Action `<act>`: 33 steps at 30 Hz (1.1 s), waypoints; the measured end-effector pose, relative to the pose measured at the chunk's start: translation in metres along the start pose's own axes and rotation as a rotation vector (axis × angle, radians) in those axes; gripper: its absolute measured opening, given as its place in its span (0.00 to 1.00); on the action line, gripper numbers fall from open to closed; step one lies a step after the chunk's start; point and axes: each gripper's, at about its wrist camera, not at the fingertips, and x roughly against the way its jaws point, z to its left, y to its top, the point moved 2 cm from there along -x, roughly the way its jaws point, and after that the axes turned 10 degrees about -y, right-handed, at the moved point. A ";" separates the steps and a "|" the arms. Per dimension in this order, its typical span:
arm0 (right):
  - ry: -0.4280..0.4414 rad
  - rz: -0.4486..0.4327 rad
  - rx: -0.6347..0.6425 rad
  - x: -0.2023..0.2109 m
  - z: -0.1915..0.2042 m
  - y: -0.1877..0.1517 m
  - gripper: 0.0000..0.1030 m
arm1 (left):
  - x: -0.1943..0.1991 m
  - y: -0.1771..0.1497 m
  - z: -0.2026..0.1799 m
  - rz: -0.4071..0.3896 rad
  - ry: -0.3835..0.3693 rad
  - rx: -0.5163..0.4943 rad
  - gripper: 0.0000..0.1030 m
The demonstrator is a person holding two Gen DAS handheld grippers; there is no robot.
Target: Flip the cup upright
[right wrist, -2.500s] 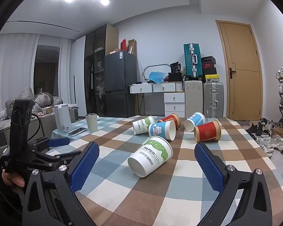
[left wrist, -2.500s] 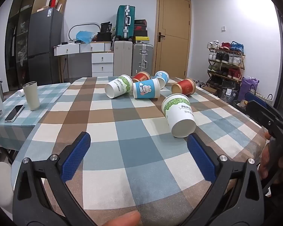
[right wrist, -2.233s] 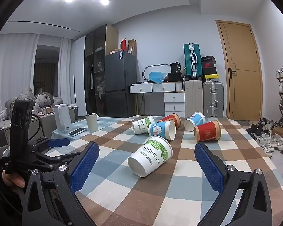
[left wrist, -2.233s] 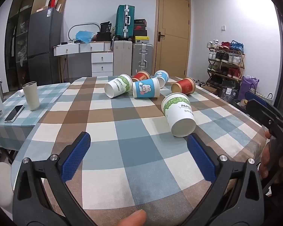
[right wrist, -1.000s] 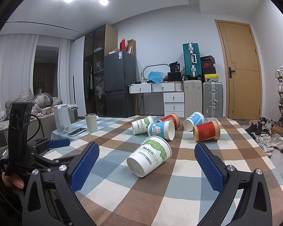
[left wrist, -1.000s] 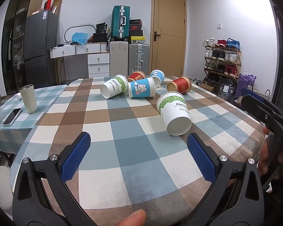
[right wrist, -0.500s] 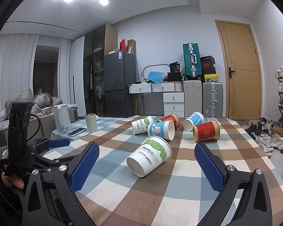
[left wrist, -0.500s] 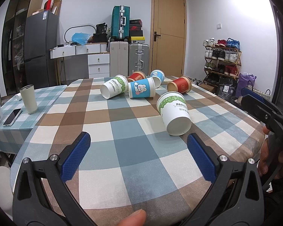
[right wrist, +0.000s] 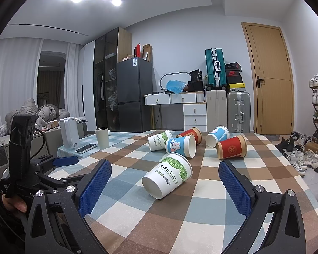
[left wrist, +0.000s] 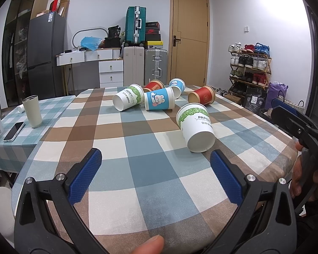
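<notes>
Several paper cups lie on their sides on the checked tablecloth (left wrist: 137, 169). Nearest is a white and green cup (left wrist: 196, 128), base toward me; it also shows in the right wrist view (right wrist: 168, 174). Behind it lie a blue rabbit cup (left wrist: 159, 101), a second white and green cup (left wrist: 127, 100), two red cups (left wrist: 202, 98) (left wrist: 153, 85) and a second blue cup (left wrist: 177, 84). My left gripper (left wrist: 155, 158) is open and empty, short of the nearest cup. My right gripper (right wrist: 164, 174) is open and empty, with the nearest cup lying ahead between its fingers.
A beige tumbler (left wrist: 32, 111) stands upright at the left beside a phone (left wrist: 13, 131) and a white kettle (right wrist: 70, 133). The table's right edge (left wrist: 286, 139) falls to the floor. Suitcases, drawers, a fridge and a shoe rack stand behind.
Both grippers have stayed open. The left wrist view has shifted slightly, so the cups sit a little lower and nearer than 2.5 s ago. No cup has moved.
</notes>
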 end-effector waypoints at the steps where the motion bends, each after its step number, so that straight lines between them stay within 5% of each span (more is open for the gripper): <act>1: 0.000 0.000 0.000 0.000 0.000 0.000 1.00 | 0.000 0.000 0.000 0.000 0.000 -0.001 0.99; 21: -0.012 0.006 -0.006 0.000 -0.013 -0.001 1.00 | 0.001 0.001 -0.001 -0.002 0.005 -0.008 0.99; 33: -0.048 0.083 -0.001 -0.008 -0.022 0.001 1.00 | 0.001 0.015 -0.010 0.006 -0.004 -0.034 0.99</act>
